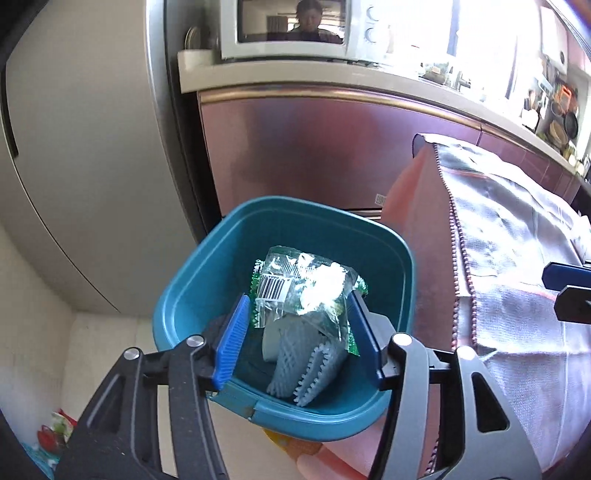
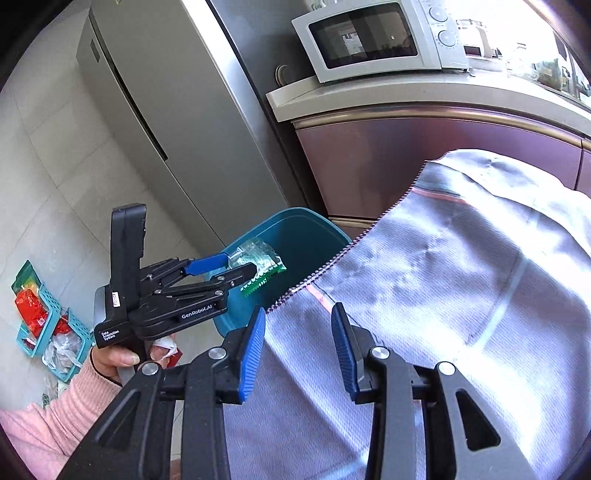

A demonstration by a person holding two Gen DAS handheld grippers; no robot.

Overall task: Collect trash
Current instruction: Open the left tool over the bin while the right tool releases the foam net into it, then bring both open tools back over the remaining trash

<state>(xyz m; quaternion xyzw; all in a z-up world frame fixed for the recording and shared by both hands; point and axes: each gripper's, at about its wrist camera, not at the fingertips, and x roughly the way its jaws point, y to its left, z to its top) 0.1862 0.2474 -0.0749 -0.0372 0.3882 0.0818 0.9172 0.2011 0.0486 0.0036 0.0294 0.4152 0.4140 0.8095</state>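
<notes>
The left claw [image 1: 299, 336] stands open around the green wrapper [image 1: 306, 291] over the teal bin [image 1: 221, 251].

the left wrist view looks steeply down from close above the teal bin [image 1: 207, 266]. the right wrist view sits farther back, right of the bin [image 2: 306, 236], over grey cloth [image 2: 461, 277]. both share bin, microwave [image 1: 291, 29] and fridge [image 2: 177, 110].
</notes>
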